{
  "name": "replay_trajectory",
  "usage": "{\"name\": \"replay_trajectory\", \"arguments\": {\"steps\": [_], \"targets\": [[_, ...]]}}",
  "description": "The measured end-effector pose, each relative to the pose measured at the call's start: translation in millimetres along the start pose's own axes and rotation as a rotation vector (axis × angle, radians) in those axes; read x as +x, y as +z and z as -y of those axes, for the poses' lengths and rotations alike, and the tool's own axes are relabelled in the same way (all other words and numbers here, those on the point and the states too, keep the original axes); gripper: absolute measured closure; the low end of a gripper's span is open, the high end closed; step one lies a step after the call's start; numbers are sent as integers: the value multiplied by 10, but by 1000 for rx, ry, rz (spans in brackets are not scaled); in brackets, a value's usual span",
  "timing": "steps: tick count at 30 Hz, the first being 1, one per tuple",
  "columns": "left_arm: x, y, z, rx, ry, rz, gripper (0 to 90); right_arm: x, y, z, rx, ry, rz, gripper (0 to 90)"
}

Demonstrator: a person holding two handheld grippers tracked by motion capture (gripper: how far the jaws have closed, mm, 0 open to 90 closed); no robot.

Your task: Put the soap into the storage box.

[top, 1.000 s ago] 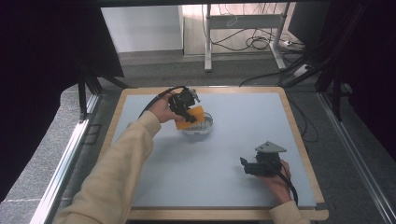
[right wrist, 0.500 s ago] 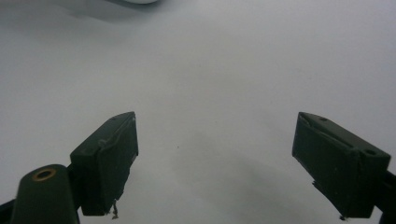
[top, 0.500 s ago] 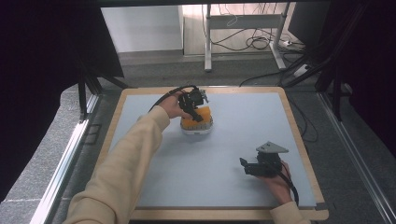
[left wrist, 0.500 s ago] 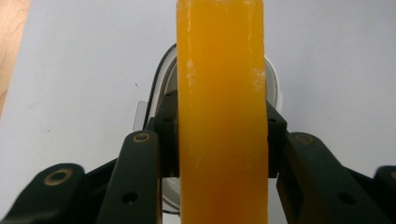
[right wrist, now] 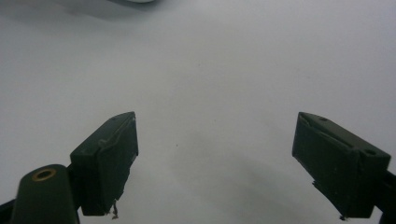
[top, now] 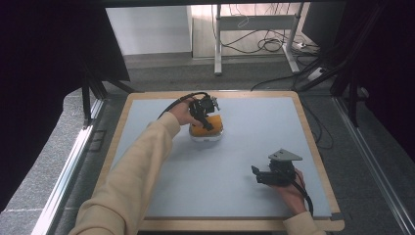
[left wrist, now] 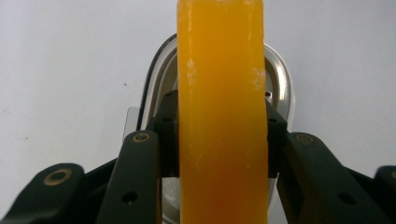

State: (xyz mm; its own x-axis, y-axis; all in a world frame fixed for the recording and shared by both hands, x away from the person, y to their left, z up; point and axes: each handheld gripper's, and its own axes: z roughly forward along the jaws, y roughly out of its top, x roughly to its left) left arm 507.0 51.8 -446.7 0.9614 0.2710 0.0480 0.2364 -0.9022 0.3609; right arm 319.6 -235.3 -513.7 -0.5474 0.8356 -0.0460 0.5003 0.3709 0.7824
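Pale blue mat (top: pixel 230 161): keep left gripper (left wrist: pixel 219 140) clamped square on orange block (left wrist: pixel 219 93), lower gently into clear dish (left wrist: pixel 280 79); right gripper (right wrist: pixel 215 158) wide, idle

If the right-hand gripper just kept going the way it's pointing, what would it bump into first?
Probably nothing soon: the right gripper faces bare blue-grey mat. A white dish edge shows far ahead and off-line, so depth is uncertain.
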Motion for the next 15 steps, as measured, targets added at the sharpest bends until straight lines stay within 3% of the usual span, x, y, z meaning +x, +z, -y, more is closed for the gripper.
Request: {"name": "replay_trajectory", "arguments": {"steps": [1, 3, 6, 9, 13, 15], "targets": [[1, 6, -2, -7, -6, -7, 616, -1, -1, 1, 0, 1, 0, 147], [9, -26, -16, -39, -39, -30, 524, -2, -6, 1, -1, 6, -3, 148], [18, -134, -33, -83, -81, -98, 363, 16, -10, -2, -5, 9, -16, 147], [33, -207, -23, -85, -112, -165, 241, 33, -9, -4, -1, 1, -19, 147], [35, -264, 29, -111, -195, -136, 188, 35, -12, -2, 0, 5, -21, 147], [11, -293, 66, -124, -223, -143, 172, 34, -13, -4, -2, 7, -24, 148]]}}
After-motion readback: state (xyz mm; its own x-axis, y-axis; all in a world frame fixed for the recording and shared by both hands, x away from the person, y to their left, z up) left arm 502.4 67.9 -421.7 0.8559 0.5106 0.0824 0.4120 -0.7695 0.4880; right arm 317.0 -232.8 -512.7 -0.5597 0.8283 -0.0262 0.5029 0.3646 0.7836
